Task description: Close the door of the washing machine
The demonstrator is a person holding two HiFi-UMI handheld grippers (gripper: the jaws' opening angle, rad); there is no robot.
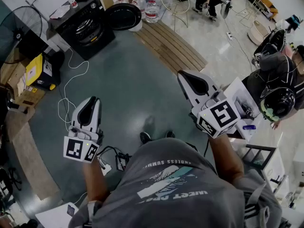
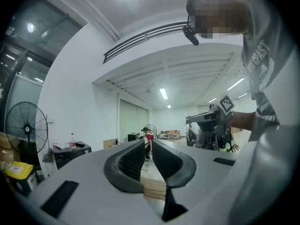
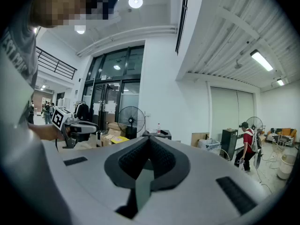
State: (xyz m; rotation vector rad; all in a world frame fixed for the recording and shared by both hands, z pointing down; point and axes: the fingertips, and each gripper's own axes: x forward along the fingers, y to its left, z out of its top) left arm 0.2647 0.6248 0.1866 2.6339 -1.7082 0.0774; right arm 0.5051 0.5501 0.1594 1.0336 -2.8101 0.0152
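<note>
The black washing machine stands far off at the top left of the head view, its round door swung open to its right. The machine also shows small in the left gripper view and just beyond the jaws in the right gripper view. My left gripper is held low over the grey floor, its jaws a narrow gap apart with nothing between them. My right gripper is held higher and further right; its jaws are shut on nothing. Both are well short of the machine.
A standing fan and a yellow box sit left of the machine. White cables trail over the floor. A wooden slatted platform lies ahead on the right, with water bottles behind it. A seated person is at the right.
</note>
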